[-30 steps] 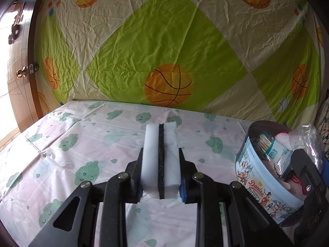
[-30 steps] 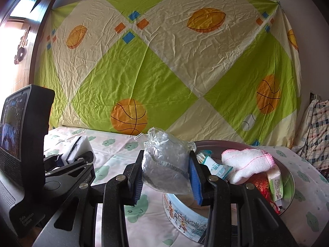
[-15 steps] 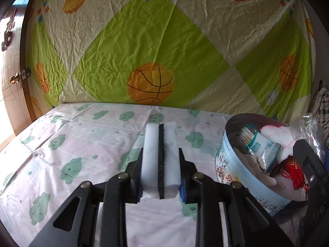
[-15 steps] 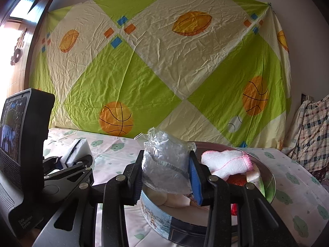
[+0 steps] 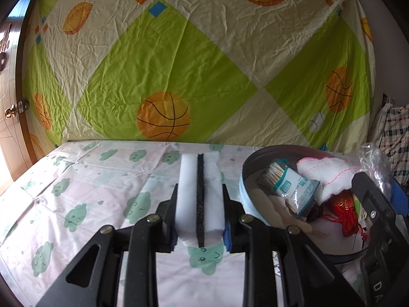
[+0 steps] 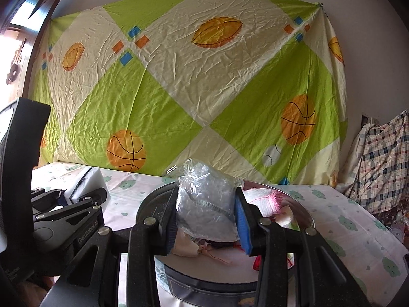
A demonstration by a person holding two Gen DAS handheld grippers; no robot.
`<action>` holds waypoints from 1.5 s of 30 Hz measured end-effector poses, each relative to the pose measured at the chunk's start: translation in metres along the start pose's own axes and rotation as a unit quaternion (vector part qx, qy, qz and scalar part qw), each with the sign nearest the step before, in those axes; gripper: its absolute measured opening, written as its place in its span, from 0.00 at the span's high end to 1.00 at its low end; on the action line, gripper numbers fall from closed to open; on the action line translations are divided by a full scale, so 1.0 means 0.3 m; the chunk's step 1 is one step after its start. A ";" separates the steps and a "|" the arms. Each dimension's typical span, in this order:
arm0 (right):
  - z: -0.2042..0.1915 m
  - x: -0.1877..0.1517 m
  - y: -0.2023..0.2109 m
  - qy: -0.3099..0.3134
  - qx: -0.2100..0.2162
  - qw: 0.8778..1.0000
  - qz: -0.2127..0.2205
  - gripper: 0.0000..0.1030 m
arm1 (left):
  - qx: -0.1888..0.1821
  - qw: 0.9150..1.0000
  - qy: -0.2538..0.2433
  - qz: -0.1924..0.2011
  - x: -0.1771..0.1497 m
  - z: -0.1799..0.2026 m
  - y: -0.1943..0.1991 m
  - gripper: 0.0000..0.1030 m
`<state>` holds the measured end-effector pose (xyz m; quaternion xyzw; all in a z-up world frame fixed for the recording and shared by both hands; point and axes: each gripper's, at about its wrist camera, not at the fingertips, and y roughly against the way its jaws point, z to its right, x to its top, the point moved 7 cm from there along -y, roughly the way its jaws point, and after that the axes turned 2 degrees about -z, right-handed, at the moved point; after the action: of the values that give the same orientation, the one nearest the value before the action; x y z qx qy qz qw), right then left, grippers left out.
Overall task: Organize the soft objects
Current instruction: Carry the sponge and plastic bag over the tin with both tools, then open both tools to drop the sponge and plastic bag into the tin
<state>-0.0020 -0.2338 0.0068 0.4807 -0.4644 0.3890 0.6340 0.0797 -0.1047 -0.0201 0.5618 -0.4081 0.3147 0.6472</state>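
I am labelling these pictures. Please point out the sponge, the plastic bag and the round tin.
sponge [image 5: 188, 192], left wrist view, on its left white layer.
plastic bag [image 6: 204, 199], right wrist view, on its crinkled front.
round tin [image 6: 153, 199], right wrist view, on its left rim.

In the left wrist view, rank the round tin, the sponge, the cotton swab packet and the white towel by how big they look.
1. Round tin, clearly largest.
2. Sponge, though it sits close to the camera in the left hand-held gripper, which inflates it.
3. White towel and cotton swab packet look about alike; the towel is partly hidden, so no ranking.
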 end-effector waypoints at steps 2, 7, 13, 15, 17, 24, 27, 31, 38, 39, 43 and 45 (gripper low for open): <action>0.027 0.002 -0.001 -0.004 -0.006 1.000 0.001 0.59 | -0.006 1.000 -0.001 0.004 0.012 0.019 0.010 0.76; 0.105 0.012 -0.019 -0.018 -0.025 1.000 0.002 0.59 | -0.026 1.000 -0.010 0.013 0.042 0.085 0.027 0.76; 0.185 0.024 -0.038 -0.034 -0.045 0.998 0.002 0.59 | -0.054 0.998 -0.020 0.016 0.065 0.175 0.028 0.76; 0.212 0.030 -0.051 -0.037 -0.053 0.998 0.002 0.59 | -0.061 0.998 -0.022 0.014 0.073 0.201 0.016 0.76; 0.236 0.034 -0.067 -0.037 -0.062 0.997 0.000 0.59 | -0.067 0.997 -0.024 0.010 0.080 0.228 -0.003 0.76; 0.331 0.054 -0.162 -0.047 -0.090 0.995 -0.020 0.59 | -0.078 0.997 -0.023 -0.006 0.103 0.310 -0.076 0.76; 0.358 0.064 -0.209 -0.050 -0.096 0.994 -0.028 0.59 | -0.077 0.997 -0.024 -0.012 0.112 0.344 -0.115 0.76; 0.389 0.072 -0.274 -0.060 -0.097 0.992 -0.046 0.59 | -0.071 0.997 -0.015 -0.034 0.116 0.368 -0.175 0.76; 0.402 0.047 -0.380 -0.069 -0.063 0.989 -0.114 0.59 | -0.062 0.995 -0.015 -0.075 0.099 0.386 -0.250 0.76; 0.400 0.040 -0.390 -0.071 -0.054 0.988 -0.123 0.59 | -0.057 0.995 -0.020 -0.076 0.100 0.386 -0.253 0.76; 0.383 0.017 -0.421 -0.074 -0.014 0.985 -0.155 0.58 | -0.045 0.993 -0.040 -0.100 0.091 0.390 -0.272 0.71; 0.368 0.006 -0.429 -0.077 0.011 0.983 -0.168 0.54 | -0.043 0.992 -0.050 -0.105 0.088 0.396 -0.270 0.44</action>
<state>0.0956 -0.3712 -0.0117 0.5870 -0.4208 0.2438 0.6472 0.1414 -0.2367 -0.0305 0.5883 -0.3919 0.1984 0.6789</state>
